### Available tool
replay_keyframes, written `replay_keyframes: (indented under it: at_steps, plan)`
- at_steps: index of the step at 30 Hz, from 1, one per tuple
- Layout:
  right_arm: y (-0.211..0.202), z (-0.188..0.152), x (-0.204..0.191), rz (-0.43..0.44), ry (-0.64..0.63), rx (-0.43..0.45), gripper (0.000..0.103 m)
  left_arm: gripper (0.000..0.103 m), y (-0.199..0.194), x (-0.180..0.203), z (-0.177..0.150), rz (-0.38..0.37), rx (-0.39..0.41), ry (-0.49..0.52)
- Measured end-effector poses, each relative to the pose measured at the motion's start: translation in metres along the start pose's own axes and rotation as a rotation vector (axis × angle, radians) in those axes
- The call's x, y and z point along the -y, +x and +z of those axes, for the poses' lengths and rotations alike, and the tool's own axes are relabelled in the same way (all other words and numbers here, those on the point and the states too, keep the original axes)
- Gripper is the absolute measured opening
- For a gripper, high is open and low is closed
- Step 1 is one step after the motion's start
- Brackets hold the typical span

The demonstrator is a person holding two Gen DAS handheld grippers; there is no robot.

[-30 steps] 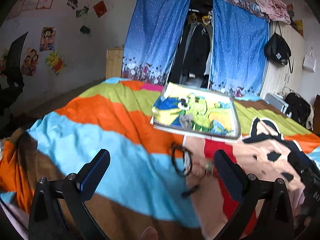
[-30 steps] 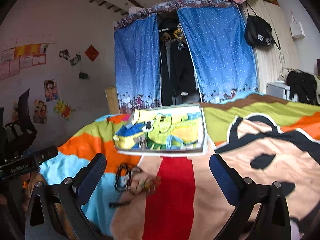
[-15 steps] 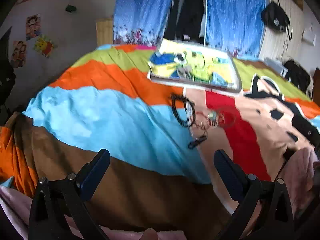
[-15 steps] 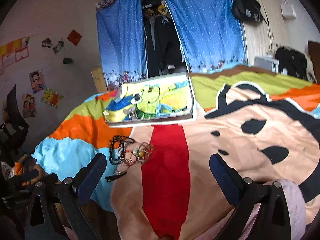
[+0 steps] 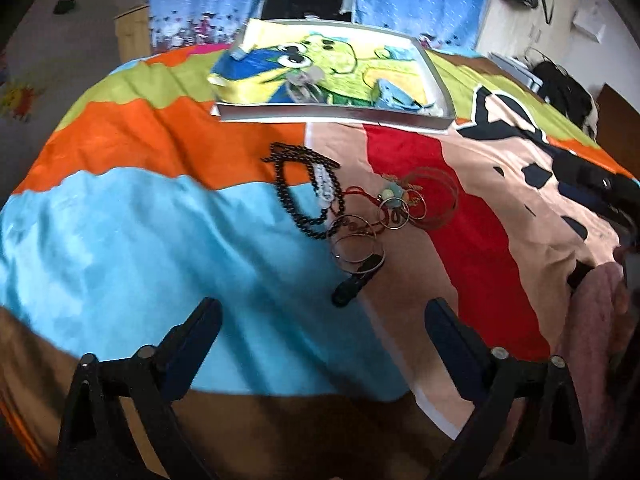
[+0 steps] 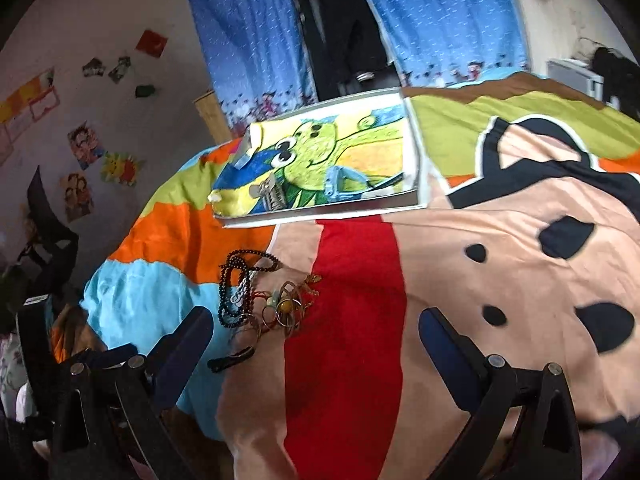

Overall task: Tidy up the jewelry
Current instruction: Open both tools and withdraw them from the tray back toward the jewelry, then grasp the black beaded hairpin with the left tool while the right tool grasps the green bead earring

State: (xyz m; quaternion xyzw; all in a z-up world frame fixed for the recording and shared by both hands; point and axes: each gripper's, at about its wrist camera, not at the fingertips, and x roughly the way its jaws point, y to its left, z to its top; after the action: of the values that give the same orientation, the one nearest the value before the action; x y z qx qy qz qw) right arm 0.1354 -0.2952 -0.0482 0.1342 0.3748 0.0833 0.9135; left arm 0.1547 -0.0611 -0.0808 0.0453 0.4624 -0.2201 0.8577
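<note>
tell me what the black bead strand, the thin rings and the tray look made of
Black bead strand: glossy round beads, maybe glass, stone or plastic. Thin rings: metal wire, judging by the fine, shiny hoops. Tray: looks like thin white card or plastic with a printed cartoon liner; unsure.

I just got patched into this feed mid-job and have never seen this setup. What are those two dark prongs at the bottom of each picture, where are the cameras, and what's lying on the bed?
There is no robot here: a person holds a two-finger gripper in each hand, and a fisheye camera on each looks forward along its fingers. The dark prongs are those fingers.

One picture comes from the left gripper, the other from the right gripper. Both are open and hold nothing; the left one's fingers have just been closing a little, with nothing between them.

Both look down at a colourful bedspread. On it lies a tangle of jewelry: a black bead necklace, thin metal bangles, small rings with a pale bead, and a dark clip. Behind it sits a shallow box with a green cartoon picture, holding a few small items.
</note>
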Motion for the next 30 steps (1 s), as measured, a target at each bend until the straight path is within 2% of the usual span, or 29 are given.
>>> replay_keyframes:
  at_steps: [2,4,6,7,8,11,14,18,22,24,30]
  plan:
    - [0.013,0.004,0.004,0.030,0.002,-0.036,0.103,0.082,0.012,0.000,0.003,-0.019,-0.026,0.017]
    - [0.025,0.006,0.008,0.061,0.011,-0.063,0.094,0.070,0.022,-0.001,0.004,-0.035,-0.049,0.026]
    - [0.039,0.006,0.012,0.082,0.028,-0.095,0.078,0.061,0.030,-0.001,0.004,-0.059,-0.067,0.024]
    - [0.046,0.006,0.013,0.095,0.040,-0.115,0.075,0.056,0.033,-0.001,0.004,-0.077,-0.078,0.023]
    - [0.053,0.006,0.014,0.107,0.046,-0.131,0.069,0.054,0.036,-0.001,0.004,-0.087,-0.084,0.026]
    - [0.068,0.007,0.012,0.114,0.030,-0.163,0.065,0.050,0.043,0.003,0.005,-0.093,-0.092,0.047]
    - [0.079,0.007,0.008,0.116,0.009,-0.190,0.056,0.046,0.052,0.004,0.007,-0.097,-0.098,0.057]
    - [0.089,0.004,0.004,0.093,-0.017,-0.212,0.044,0.035,0.058,0.003,0.007,-0.100,-0.108,0.051]
    - [0.094,0.003,0.006,0.089,-0.017,-0.222,0.032,0.019,0.061,0.002,0.007,-0.116,-0.121,0.041]
    - [0.095,0.002,0.006,0.088,-0.019,-0.226,0.019,0.015,0.063,0.003,0.007,-0.120,-0.131,0.048]
    - [0.093,0.002,0.004,0.095,-0.027,-0.214,0.006,0.013,0.065,0.017,0.001,-0.069,-0.144,0.138]
